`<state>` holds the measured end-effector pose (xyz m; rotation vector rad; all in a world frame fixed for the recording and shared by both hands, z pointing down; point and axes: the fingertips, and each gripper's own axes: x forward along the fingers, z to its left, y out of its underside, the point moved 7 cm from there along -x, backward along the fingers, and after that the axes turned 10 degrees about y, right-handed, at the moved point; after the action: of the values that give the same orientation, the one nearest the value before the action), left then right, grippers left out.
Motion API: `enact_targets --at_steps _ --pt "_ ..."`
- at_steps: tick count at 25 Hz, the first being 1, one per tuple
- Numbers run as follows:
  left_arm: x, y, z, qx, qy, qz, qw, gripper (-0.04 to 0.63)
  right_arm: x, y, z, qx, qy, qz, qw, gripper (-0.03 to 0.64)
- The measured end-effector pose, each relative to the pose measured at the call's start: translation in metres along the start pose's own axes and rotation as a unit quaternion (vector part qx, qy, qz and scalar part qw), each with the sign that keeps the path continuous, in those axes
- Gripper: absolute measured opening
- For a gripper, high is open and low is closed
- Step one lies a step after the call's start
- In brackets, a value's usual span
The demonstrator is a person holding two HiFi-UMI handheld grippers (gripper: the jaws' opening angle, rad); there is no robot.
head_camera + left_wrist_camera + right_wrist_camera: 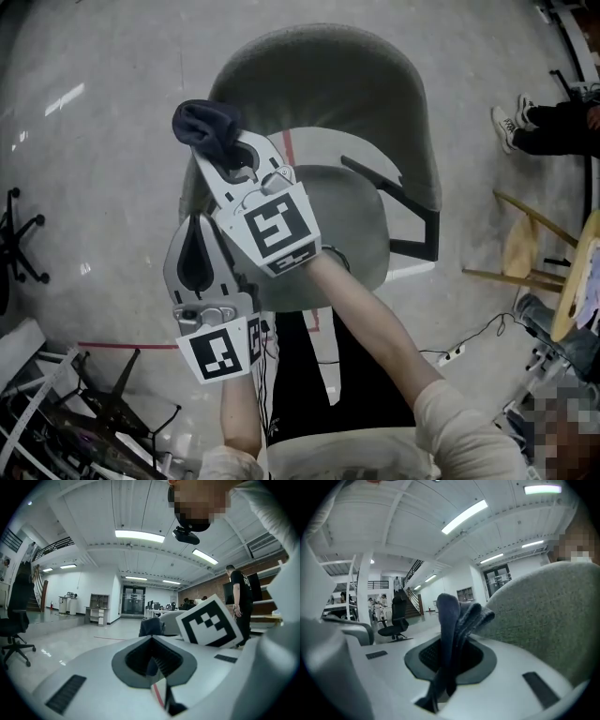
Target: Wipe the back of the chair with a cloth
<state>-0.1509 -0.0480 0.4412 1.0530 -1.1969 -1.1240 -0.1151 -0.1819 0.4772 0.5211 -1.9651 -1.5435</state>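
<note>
A grey-green upholstered chair stands in front of me, its curved back [319, 66] at the top of the head view and its seat [356, 220] below. My right gripper [221, 150] is shut on a dark blue cloth [204, 122], held at the left end of the chair back. In the right gripper view the cloth [454, 618] sticks up out of the right gripper [449, 660], and the chair back [543, 616] fills the right side. My left gripper [196, 223] hangs just below and left of it, shut and empty. The left gripper [152, 660] looks toward the cloth [151, 626].
The chair's black frame [417, 225] juts out on its right. A wooden stool [525, 248] and a seated person's legs [548, 122] are at the right. An office chair base [19, 244] is at the left, with stands and clutter [75, 412] at the bottom left. A power strip [455, 353] lies on the floor.
</note>
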Motion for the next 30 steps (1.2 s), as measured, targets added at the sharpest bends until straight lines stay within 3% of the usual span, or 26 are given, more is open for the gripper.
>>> enact_targets --at_steps 12,15,20,30 --pt "0.012 -0.003 0.003 0.009 -0.001 -0.004 1.0000 0.012 -0.001 0.003 -0.029 -0.039 0.041 0.006 0.998 0.058" --pt "0.016 0.000 -0.005 0.014 0.012 0.000 0.9998 0.012 -0.011 0.010 -0.062 -0.035 0.101 0.014 0.994 0.058" --pt "0.015 0.004 -0.014 0.023 0.027 0.012 0.9993 0.012 -0.054 0.008 -0.151 0.005 0.231 0.018 0.973 0.058" --pt "0.026 -0.001 -0.030 0.029 0.040 0.008 0.9987 0.012 -0.113 0.000 -0.191 -0.022 0.313 0.008 0.950 0.058"
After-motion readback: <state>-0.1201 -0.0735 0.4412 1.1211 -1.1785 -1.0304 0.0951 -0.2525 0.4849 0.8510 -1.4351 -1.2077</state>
